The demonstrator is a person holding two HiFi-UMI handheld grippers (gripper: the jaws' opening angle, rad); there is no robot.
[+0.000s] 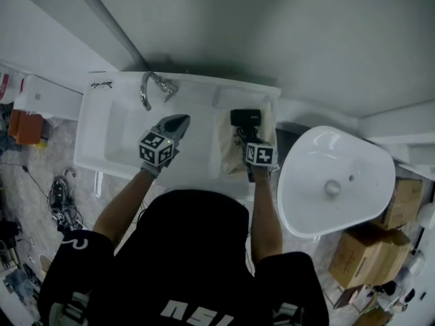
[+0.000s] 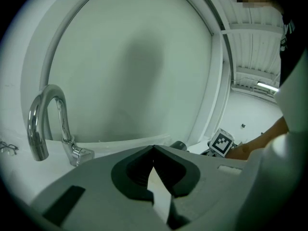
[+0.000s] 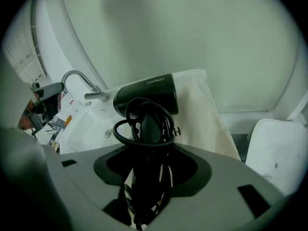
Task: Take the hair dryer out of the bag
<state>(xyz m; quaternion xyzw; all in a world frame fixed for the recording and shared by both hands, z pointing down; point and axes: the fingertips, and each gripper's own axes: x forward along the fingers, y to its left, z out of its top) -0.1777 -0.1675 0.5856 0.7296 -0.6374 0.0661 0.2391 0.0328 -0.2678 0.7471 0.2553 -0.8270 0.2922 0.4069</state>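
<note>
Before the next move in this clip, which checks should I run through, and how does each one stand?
1. Grip on the load: ok. The right gripper is closed on the handle of the hair dryer.
2. Dryer out of the bag: ok. The whole barrel shows outside it, and the bag lies flat behind.
3. Cord under control: cannot tell. It is looped around the handle, but the plug end is hidden.
4. Left gripper free: ok. It is shut with nothing in it, over the sink basin.
5. Faucet out of the way: ok. It stands apart from the dryer.
</note>
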